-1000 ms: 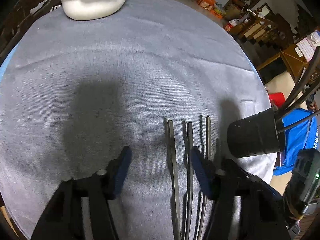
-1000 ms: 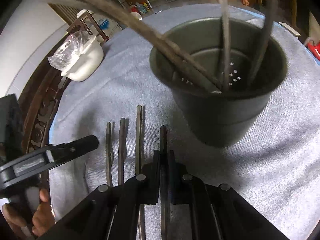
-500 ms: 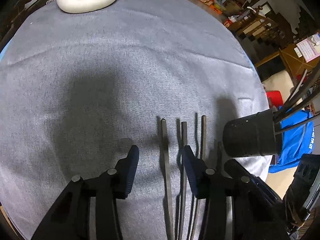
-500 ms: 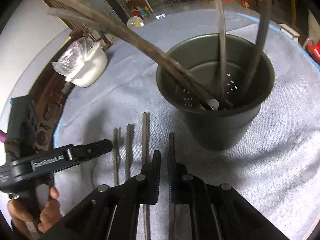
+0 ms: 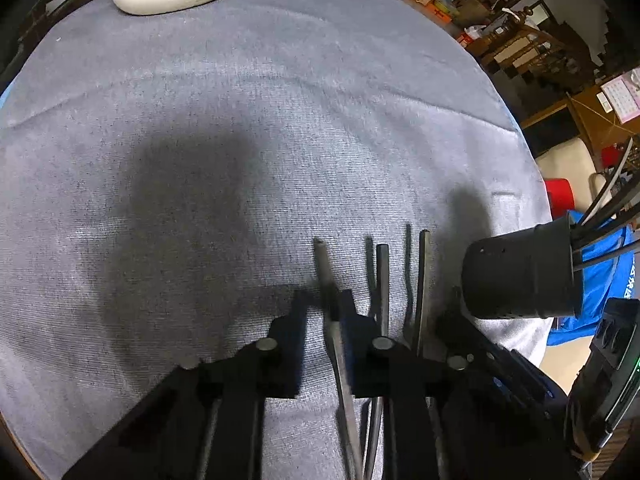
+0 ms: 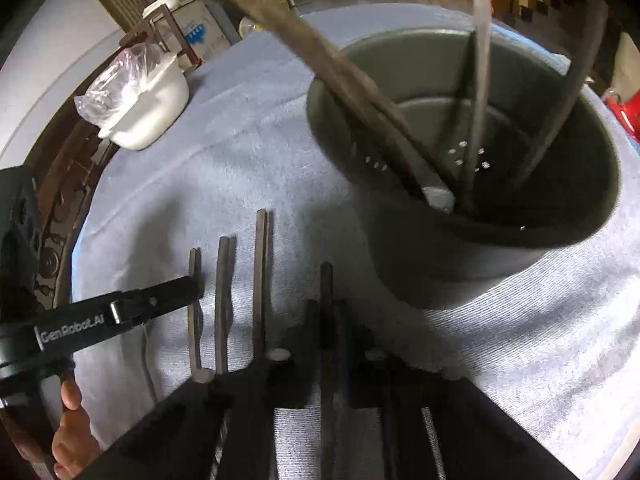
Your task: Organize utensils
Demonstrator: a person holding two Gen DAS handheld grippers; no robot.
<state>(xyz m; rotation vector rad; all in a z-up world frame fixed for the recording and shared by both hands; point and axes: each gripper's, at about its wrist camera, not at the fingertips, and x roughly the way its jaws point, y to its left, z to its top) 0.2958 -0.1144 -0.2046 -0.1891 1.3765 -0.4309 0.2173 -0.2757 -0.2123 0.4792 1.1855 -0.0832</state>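
Grey cloth (image 6: 248,152) bears four chopsticks (image 6: 222,288), one dark holder (image 6: 500,256).

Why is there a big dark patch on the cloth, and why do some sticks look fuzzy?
Left wrist view: the dark patch is a soft shadow on the cloth; the stick between the left gripper fingers is smeared by motion blur. Right wrist view: the sticks leaning from the pot sit close to the lens, so they look blurry and bent.

The light is dim and soft. A wide dark shadow lies on the counter (image 5: 280,100) ahead of the left tool (image 5: 323,312). Edges bend strongly, and near parts are blurred.
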